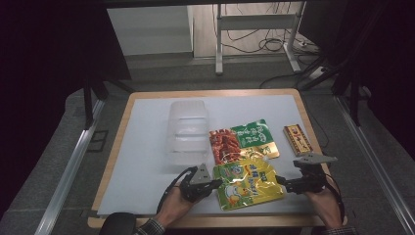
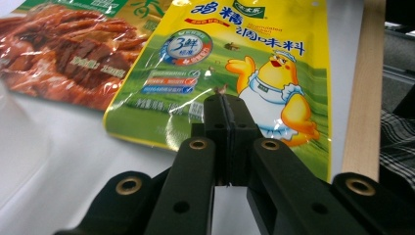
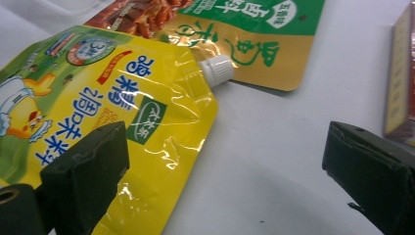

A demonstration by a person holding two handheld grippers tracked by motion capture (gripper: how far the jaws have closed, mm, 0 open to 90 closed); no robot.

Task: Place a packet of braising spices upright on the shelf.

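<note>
- Left hand-held gripper (image 2: 222,105): jaws pressed together at the yellow pouch (image 2: 235,73) edge, maybe pinching it, hard to tell.
- Right hand-held gripper (image 3: 225,181): jaws wide apart, beside that pouch's corner.

Left gripper (image 1: 215,184) jaws pressed together; right gripper (image 1: 281,181) jaws spread wide.

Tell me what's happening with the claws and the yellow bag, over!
Left claw shut at yellow bag's edge, grip unclear. Right claw open beside its capped corner. Red-green bag touches the far side.
</note>
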